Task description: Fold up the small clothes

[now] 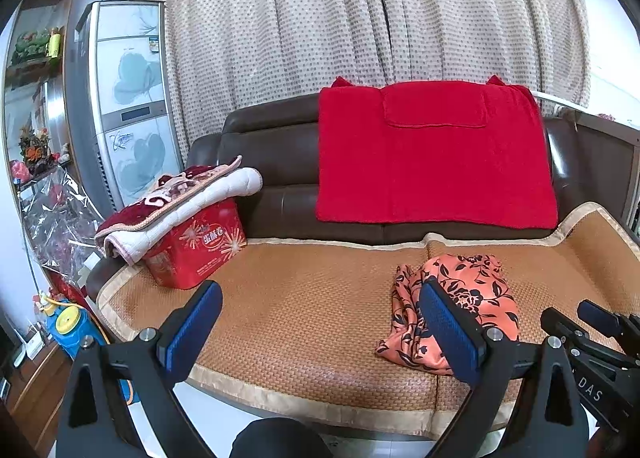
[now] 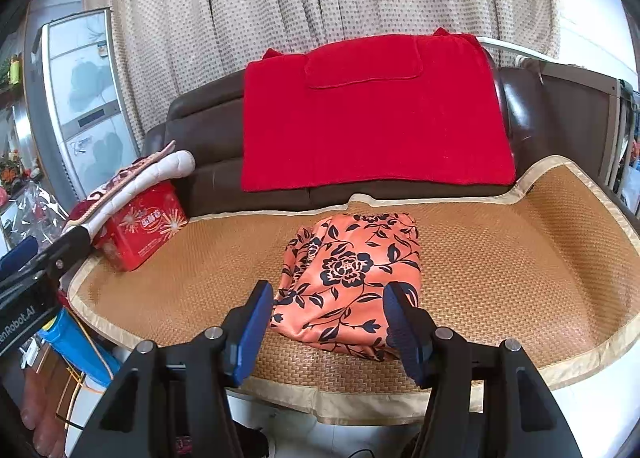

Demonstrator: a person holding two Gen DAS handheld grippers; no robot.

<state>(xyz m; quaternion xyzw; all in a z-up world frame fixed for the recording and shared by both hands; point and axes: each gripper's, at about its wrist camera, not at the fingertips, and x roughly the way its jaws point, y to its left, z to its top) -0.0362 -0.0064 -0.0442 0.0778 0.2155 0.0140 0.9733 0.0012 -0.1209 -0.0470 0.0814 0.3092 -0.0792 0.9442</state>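
- The orange floral garment (image 2: 352,278) lies on the woven mat (image 2: 520,266) of the sofa (image 2: 208,162), as a compact bundle with a smooth top face and gathered folds along its 9 o'clock side
- Judgement: this fits either a garment already folded and set down, or one bunched up and awaiting folding; the pictures do not settle which, so I name no next move
- The right gripper (image 2: 328,322) hovers at the bundle's 6 o'clock edge, jaws spread wide and holding nothing, one blue pad (image 2: 256,322) just beside the cloth
- The left gripper (image 1: 320,326) sits level at the garment's 9 o'clock side, jaws released and empty, pointing toward the red blanket (image 1: 432,162) at 12 o'clock
- A red box (image 1: 196,242) stands well apart at 10 o'clock
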